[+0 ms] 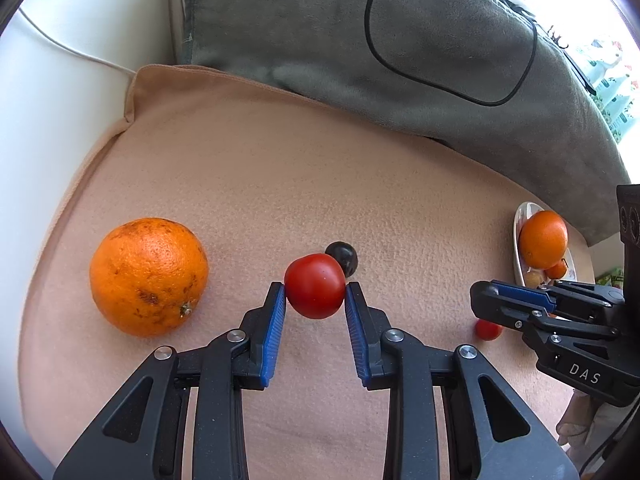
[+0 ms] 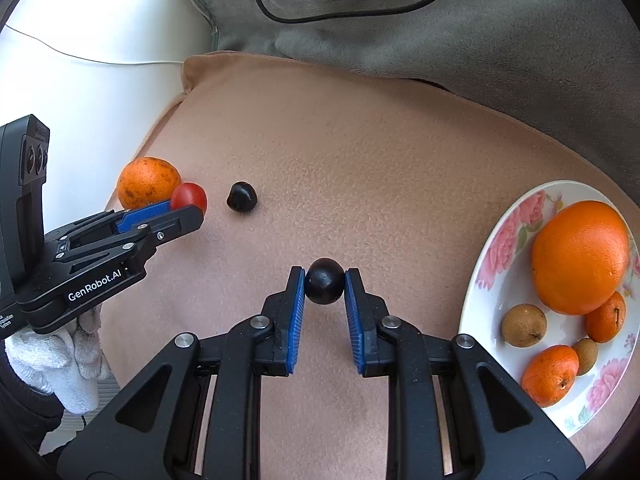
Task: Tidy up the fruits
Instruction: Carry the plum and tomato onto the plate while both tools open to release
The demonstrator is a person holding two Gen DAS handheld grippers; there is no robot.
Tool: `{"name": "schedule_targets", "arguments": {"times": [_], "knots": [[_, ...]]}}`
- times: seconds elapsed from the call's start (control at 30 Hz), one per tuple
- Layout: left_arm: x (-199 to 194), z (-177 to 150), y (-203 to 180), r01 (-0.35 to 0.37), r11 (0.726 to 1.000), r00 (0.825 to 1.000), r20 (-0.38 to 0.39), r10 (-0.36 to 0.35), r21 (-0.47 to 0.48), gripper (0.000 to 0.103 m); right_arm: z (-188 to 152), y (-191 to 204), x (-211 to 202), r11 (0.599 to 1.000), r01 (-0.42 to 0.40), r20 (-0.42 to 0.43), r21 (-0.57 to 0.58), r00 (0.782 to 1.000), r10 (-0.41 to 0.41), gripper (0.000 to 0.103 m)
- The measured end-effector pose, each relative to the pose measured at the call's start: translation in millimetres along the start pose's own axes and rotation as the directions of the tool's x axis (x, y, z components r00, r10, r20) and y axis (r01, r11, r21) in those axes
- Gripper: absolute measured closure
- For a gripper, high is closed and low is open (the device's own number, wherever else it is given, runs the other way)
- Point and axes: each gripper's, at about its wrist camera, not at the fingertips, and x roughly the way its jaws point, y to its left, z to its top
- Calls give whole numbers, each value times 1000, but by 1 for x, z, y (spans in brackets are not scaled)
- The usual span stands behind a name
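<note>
My left gripper [image 1: 315, 287] is shut on a red tomato [image 1: 315, 280], held just above the tan cloth [image 1: 280, 184]. Close behind the tomato a dark plum [image 1: 345, 257] lies on the cloth, and a big speckled orange [image 1: 148, 276] sits to its left. My right gripper [image 2: 325, 277] is shut on a second dark round plum [image 2: 325, 285]. The right wrist view shows the left gripper [image 2: 188, 210] with its tomato [image 2: 191, 195] at the left, next to the orange [image 2: 148, 182] and the loose plum [image 2: 241, 197].
A flowered plate [image 2: 500, 240] at the right holds a large orange [image 2: 580, 256], two tangerines and two small brown fruits. A small red fruit [image 1: 488, 329] lies under the right gripper [image 1: 486, 300]. A grey cushion [image 1: 400, 40] with a black cable lies behind.
</note>
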Motion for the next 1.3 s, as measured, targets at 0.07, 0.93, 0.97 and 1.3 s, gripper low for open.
{"name": "schedule_targets", "arguments": {"times": [0.07, 0.93, 0.97, 1.3], "knots": [[-5, 0, -7, 10, 1000, 1000, 2, -10, 8, 74, -3, -3, -6, 1000, 3, 10, 9, 1000, -3, 82], [-18, 10, -99, 114, 980, 993, 12, -118, 161, 74, -50, -70, -81, 983, 69, 104, 168, 991, -88, 82], [-18, 10, -102, 118, 979, 993, 10, -121, 167, 74, -52, -73, -83, 982, 71, 107, 172, 990, -91, 82], [-16, 10, -135, 154, 963, 988, -12, -155, 222, 74, -64, -96, -101, 971, 97, 124, 219, 984, -126, 82]]}}
